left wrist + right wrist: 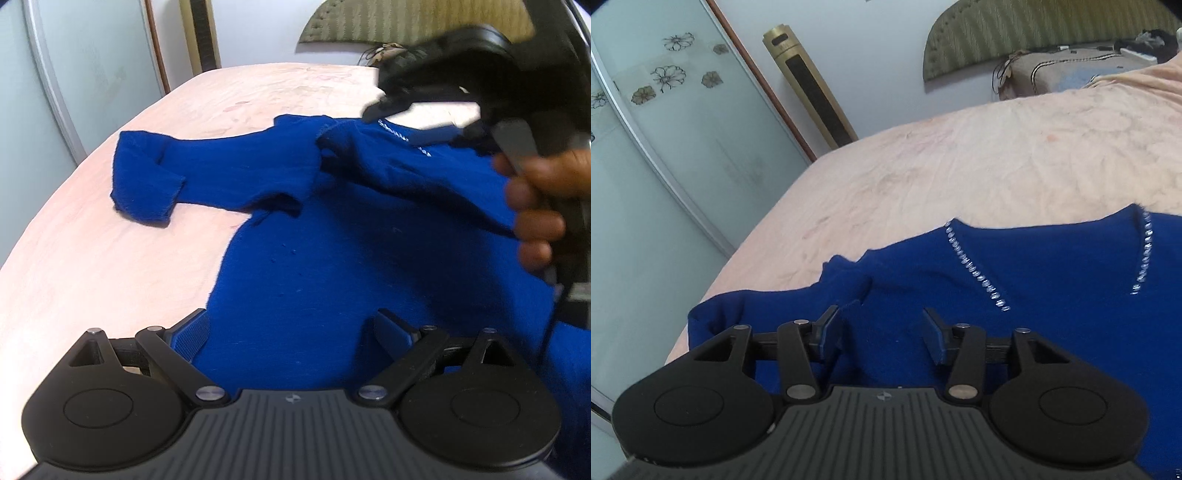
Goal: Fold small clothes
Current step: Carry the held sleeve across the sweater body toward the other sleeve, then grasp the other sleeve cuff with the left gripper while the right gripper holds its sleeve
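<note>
Your blue sweater [332,236] lies mostly spread on the bed [92,240], its sleeve [147,181] out at ten o'clock, unfolded. Your left tool [291,332] hovers agape; your right tool [882,328], also agape, straddles a raised fold. Nearly all folding remains.

Bare bedspread [92,258] is left open to the left of the blue sweater [332,266]; passage on the right is blocked by the right gripper [384,110] and hand [535,206].

A blue knit sweater [332,229] lies on a pink-sheeted bed [110,258], filling the frame's lower right, one sleeve [147,181] reaching left; a padded headboard [406,22] stands behind, upper right.
</note>
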A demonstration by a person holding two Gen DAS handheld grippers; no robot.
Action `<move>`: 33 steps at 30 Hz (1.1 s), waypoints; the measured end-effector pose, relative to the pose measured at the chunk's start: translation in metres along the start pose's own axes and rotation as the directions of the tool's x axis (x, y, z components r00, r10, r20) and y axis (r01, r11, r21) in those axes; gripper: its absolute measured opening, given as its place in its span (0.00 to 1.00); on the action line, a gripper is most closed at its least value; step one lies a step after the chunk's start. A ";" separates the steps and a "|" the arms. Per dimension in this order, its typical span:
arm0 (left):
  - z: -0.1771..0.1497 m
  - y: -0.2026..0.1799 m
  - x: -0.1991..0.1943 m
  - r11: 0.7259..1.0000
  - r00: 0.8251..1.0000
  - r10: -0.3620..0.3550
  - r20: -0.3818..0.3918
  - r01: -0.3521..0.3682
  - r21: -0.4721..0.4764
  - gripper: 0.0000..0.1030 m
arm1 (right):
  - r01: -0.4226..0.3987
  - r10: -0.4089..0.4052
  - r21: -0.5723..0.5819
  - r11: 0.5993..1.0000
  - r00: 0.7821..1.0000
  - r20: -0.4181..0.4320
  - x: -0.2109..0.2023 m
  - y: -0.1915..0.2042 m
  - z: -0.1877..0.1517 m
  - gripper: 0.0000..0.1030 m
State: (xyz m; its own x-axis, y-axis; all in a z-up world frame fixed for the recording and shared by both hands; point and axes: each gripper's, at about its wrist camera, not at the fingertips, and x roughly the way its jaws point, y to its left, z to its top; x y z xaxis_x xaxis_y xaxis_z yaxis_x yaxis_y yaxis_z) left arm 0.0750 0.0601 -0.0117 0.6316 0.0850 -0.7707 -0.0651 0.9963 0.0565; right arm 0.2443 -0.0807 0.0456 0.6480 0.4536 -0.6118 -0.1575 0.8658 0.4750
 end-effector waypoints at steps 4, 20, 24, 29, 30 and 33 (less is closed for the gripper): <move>0.003 0.013 -0.003 1.000 1.000 0.017 0.007 -0.017 -0.016 0.93 | 0.016 -0.015 0.011 1.000 0.993 -0.121 0.020 -0.008 -0.005 0.56; 0.039 0.097 0.009 0.963 0.967 0.249 0.048 -0.242 -0.115 0.93 | -0.280 0.314 0.259 0.924 0.944 -0.098 0.005 -0.026 -0.014 0.62; 0.052 0.105 0.014 0.957 0.961 0.268 0.065 -0.258 -0.132 0.93 | -0.265 0.286 0.245 0.933 0.957 -0.056 -0.005 -0.026 -0.007 0.66; 0.069 0.103 0.029 0.964 0.965 0.252 0.075 -0.244 -0.105 0.93 | -0.217 0.256 0.291 0.932 0.961 -0.101 0.005 -0.034 -0.018 0.66; 0.071 0.101 0.033 0.964 0.964 0.256 0.076 -0.248 -0.096 0.93 | -0.222 0.265 0.293 0.930 0.957 -0.117 0.011 -0.033 -0.021 0.66; 0.078 0.095 0.050 0.957 0.953 0.291 0.082 -0.288 -0.048 0.93 | -0.210 0.260 0.279 0.937 0.953 -0.157 0.015 -0.026 -0.027 0.66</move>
State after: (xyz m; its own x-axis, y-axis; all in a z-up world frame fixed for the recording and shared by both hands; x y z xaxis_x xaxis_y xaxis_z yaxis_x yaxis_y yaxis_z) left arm 0.1610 0.1596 0.0045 0.6464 0.3719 -0.6662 -0.2808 0.9278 0.2455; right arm 0.2383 -0.0904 0.0073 0.4596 0.6907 -0.5583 -0.0758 0.6568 0.7502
